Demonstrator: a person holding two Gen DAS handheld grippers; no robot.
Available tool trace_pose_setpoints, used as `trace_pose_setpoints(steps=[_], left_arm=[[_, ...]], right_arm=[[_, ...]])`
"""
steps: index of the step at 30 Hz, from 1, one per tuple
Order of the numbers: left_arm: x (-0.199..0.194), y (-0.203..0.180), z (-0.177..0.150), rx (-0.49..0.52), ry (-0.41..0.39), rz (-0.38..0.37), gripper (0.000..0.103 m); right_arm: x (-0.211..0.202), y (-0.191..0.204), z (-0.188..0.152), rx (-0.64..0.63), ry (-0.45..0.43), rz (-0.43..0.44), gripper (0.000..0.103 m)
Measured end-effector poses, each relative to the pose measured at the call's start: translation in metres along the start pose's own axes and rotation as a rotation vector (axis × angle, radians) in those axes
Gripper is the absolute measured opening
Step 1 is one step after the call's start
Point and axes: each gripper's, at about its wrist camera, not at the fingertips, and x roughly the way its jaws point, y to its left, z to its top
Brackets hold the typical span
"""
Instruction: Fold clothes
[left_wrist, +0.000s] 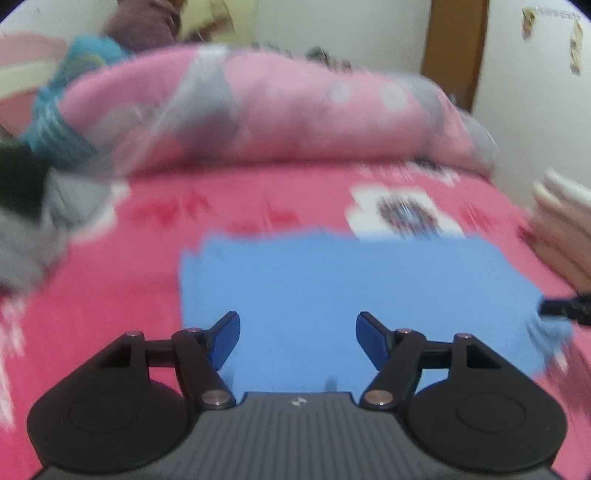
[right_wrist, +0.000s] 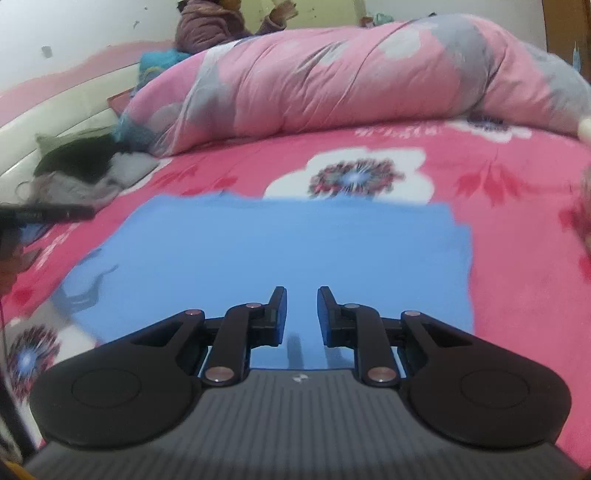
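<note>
A blue garment (left_wrist: 351, 273) lies flat on the pink flowered bed cover (left_wrist: 110, 314), folded into a rough rectangle. My left gripper (left_wrist: 298, 321) hovers over its near edge, open wide with nothing between its fingers. In the right wrist view the same blue garment (right_wrist: 277, 240) spreads ahead, with a rumpled corner at the lower left. My right gripper (right_wrist: 301, 295) sits over its near edge, fingers parallel with a narrow gap and nothing held. The other gripper's black tip shows at each view's edge: the right gripper (left_wrist: 565, 310) and the left gripper (right_wrist: 48, 214).
A rolled pink and grey duvet (right_wrist: 351, 81) lies across the far side of the bed. Grey and black clothes (right_wrist: 81, 173) are piled at the left. A person in a dark jacket (right_wrist: 207, 26) sits behind the duvet. A hand (left_wrist: 561, 229) shows at the right.
</note>
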Motion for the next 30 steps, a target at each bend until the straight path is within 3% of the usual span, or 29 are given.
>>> trace_pose_setpoints(steps=[3, 5, 8, 12, 15, 17, 27, 30], left_arm=[[0.006, 0.005, -0.037, -0.054, 0.082, 0.029, 0.071], [0.004, 0.013, -0.050, -0.113, 0.101, 0.092, 0.058], [-0.014, 0.017, -0.051, -0.209, 0.046, 0.114, 0.069], [-0.021, 0.002, -0.048, -0.192, 0.024, 0.096, 0.070], [-0.015, -0.008, -0.056, -0.165, 0.076, 0.112, 0.070], [-0.011, -0.009, -0.064, -0.166, 0.109, 0.129, 0.070], [-0.024, -0.004, -0.063, -0.194, 0.092, 0.153, 0.070], [-0.025, -0.016, -0.056, -0.163, 0.091, 0.179, 0.071]], right_arm=[[-0.010, -0.025, -0.026, 0.079, 0.033, -0.111, 0.017], [-0.022, -0.049, -0.036, 0.141, 0.038, -0.244, 0.015], [-0.055, -0.066, -0.033, 0.223, -0.030, -0.454, 0.019], [-0.080, -0.029, -0.023, 0.151, -0.170, -0.345, 0.019], [-0.058, 0.001, -0.033, 0.075, -0.117, -0.187, 0.018], [-0.040, 0.010, -0.045, 0.036, -0.057, -0.146, 0.018], [-0.070, -0.001, -0.047, 0.139, -0.050, -0.406, 0.021], [-0.059, 0.024, -0.034, 0.086, -0.079, -0.315, 0.021]])
